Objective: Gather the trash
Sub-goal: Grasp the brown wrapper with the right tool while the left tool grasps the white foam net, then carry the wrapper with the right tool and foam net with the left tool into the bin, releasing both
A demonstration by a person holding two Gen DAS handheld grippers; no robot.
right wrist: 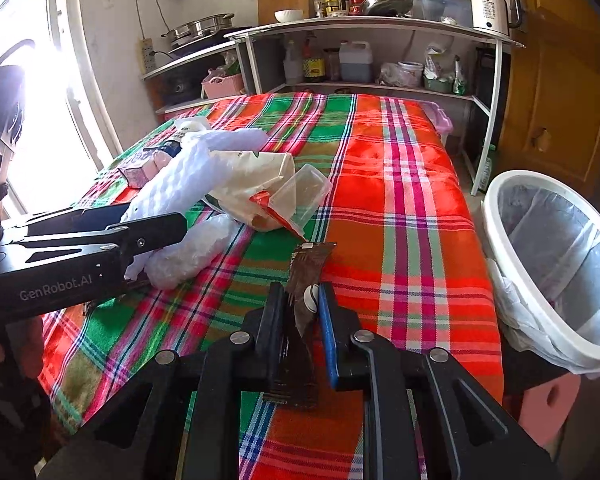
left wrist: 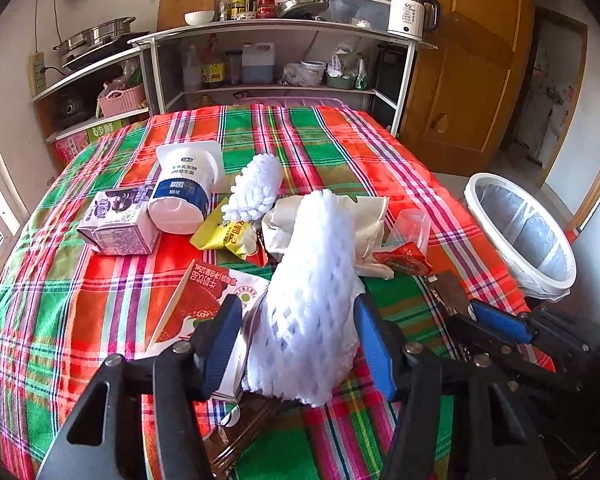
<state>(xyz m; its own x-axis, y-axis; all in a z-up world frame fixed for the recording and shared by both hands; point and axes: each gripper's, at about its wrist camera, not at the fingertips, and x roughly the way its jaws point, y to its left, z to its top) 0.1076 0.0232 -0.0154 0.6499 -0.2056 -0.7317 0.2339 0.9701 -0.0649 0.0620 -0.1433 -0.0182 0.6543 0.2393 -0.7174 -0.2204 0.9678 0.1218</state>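
Right wrist: brown wrapper [right wrist: 300, 280] pinched btwn right hand-held gripper [right wrist: 300, 300] (flat).

White foam net sleeve [left wrist: 312, 300] stands upright at the near edge of the litter pile; brown wrapper [right wrist: 304, 300] lies right of it; lined white bin [right wrist: 556, 264] far right.

Red-green plaid tablecloth [left wrist: 100, 280], white foam net [left wrist: 312, 300], brown wrapper [right wrist: 304, 280], white bin [right wrist: 548, 272]

"GenRobot.AI" in pale letters runs along the black left tongs [right wrist: 96, 236] body; the white electric kettle [left wrist: 407, 16] reads "55" (smaller print below illegible).
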